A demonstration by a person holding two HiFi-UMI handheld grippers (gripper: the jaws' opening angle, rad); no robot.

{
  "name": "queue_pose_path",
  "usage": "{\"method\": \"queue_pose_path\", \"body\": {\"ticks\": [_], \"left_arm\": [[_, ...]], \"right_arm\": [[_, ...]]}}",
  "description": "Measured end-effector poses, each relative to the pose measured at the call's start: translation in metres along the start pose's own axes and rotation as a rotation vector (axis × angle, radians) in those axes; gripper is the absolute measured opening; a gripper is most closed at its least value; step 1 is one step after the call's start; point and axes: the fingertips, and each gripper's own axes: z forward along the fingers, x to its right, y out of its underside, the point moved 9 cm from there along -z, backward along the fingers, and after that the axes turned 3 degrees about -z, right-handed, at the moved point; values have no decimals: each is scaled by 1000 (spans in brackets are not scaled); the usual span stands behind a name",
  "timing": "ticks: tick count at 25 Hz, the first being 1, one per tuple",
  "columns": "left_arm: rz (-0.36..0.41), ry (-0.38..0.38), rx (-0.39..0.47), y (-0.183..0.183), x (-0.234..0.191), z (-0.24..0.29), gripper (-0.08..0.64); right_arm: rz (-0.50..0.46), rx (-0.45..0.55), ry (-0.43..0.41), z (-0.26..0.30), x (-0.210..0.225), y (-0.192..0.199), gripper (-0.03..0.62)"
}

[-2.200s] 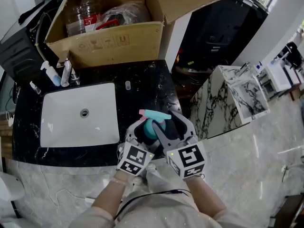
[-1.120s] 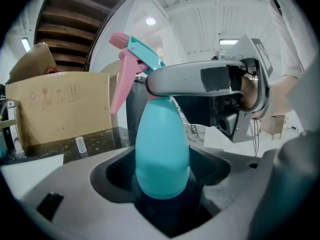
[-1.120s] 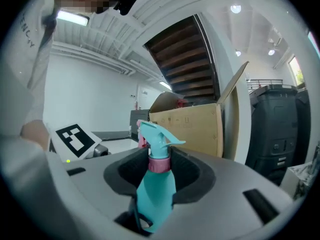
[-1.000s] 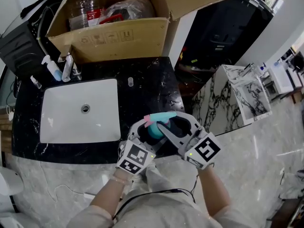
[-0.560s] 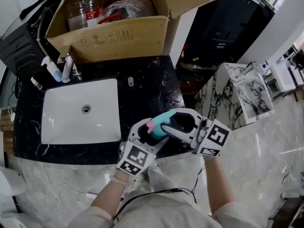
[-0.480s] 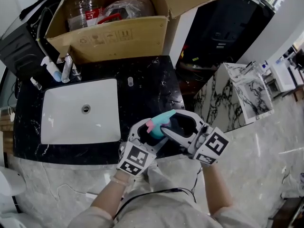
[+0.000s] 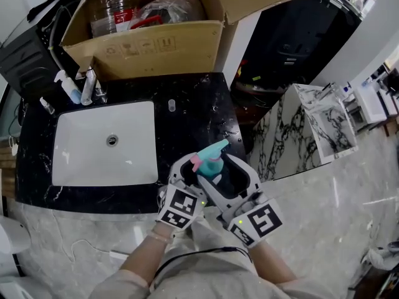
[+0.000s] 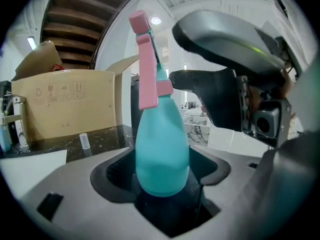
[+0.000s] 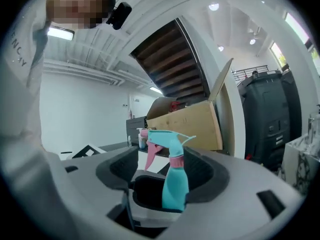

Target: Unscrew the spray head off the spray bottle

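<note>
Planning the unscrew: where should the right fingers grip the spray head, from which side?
Probably the pink collar under the spray head, level from the right, above the left gripper, which clamps the upright bottle low. It is round; trigger and nozzle jut above. The right gripper has just been opening its jaws, bottle loose between them.

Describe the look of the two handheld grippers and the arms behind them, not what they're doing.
Left gripper and right gripper match: smooth grey plastic shells with broad curved fingers lined in black padding. Each carries a white cube printed with black square markers at its rear. The person wears light beige sleeves; a thin dark cable runs across the clothing.
</note>
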Motion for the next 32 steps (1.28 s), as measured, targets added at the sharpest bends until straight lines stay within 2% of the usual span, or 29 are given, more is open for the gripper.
{"method": "queue_pose_path", "body": {"ticks": [4,12,15,17,21,27,29,32], "left_arm": [[23,-33,-20,-2,0,1,339],[35,-43,-26,-3,0,2,336],[42,-40,-31,-4,1,3,336],[45,-38,-33,-4,1,2,336],[52,-22,-34,-3,1,1,334],[49,3,-26,-3,-2,0,334],[45,9,-23,-3,-3,0,334],[50,16,-25,-2,-3,-1,334]], "right_arm": [[-26,-27,70,10,-3,-3,307],[-134,-118,178,24,-4,-2,311],[-160,-136,194,25,-6,-3,314],[-162,-138,174,24,-7,-5,310],[-147,-153,84,16,0,-6,296],[-71,-163,-56,5,17,-9,270],[-63,-161,-73,-1,19,-10,235],[-64,-151,-75,-10,20,-9,217]]}}
